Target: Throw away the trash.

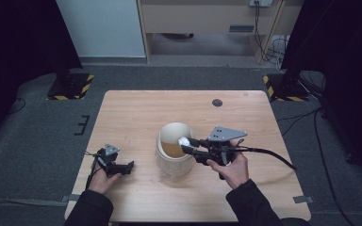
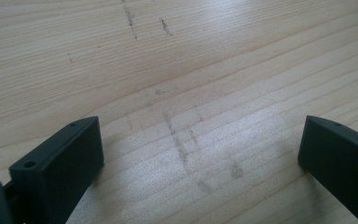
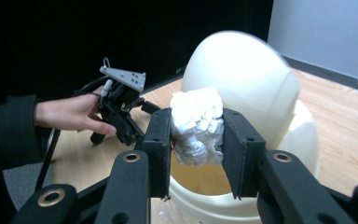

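The wooden worktop (image 1: 136,108) has plenty of bare surface: its far half holds nothing but a small dark round mark (image 1: 217,102) near the back edge, and the near strip in front of the person is free too. Dark carpet runs round it on every side.

Near the middle, a little towards the person, stands a cream bin (image 1: 173,157) with a domed swing lid (image 3: 240,79) tipped back, so the mouth gapes open; the inside looks yellowish, and I cannot make out anything lying in it.

The right tongs (image 1: 185,145) reach in from the right, level with the rim, and their jaws are pressed on a crumpled white paper wad (image 3: 197,126), which sits right at the bin's opening, just in front of the lid.

The left tongs (image 1: 128,167) rest on the worktop well to the left of the bin, near the left edge, their jaws spread wide with only bare wood between them.
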Tool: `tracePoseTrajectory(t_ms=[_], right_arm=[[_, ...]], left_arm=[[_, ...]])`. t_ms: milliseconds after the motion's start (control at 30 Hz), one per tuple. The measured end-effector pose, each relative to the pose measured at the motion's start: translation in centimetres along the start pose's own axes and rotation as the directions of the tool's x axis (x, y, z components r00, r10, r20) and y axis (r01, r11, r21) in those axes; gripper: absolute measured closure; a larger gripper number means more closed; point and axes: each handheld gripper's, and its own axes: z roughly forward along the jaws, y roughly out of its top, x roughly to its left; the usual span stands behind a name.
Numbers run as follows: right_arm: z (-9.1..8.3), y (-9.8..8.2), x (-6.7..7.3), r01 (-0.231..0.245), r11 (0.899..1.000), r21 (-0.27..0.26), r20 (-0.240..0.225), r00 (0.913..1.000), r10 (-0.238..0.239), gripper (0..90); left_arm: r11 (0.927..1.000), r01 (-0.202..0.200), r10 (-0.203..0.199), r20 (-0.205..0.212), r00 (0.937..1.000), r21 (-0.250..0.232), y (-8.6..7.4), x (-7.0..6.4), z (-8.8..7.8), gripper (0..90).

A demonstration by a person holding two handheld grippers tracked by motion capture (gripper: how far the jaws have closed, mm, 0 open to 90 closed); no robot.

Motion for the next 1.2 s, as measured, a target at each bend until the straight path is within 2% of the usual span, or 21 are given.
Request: tracePoseTrajectory(t_ms=[800,967,1200], right_arm=[[2.5,-1.5,-0.2,0.027,0.992,0.12,0.018,0.9994,-0.029,62.2],[2.7,-1.6,-0.3,0.036,0.992,0.118,0.033,0.9987,-0.04,56.3],[1.9,-1.3,-0.1,0.035,0.994,0.099,0.033,0.9987,-0.039,53.9]], left_arm=[[1.0,0.0,0.0,0.0,1.0,0.0,0.0,0.0,0.0,0.0],[1.0,0.0,0.0,0.0,1.0,0.0,0.0,0.0,0.0,0.0],[1.0,0.0,0.0,0.0,1.0,0.0,0.0,0.0,0.0,0.0]])
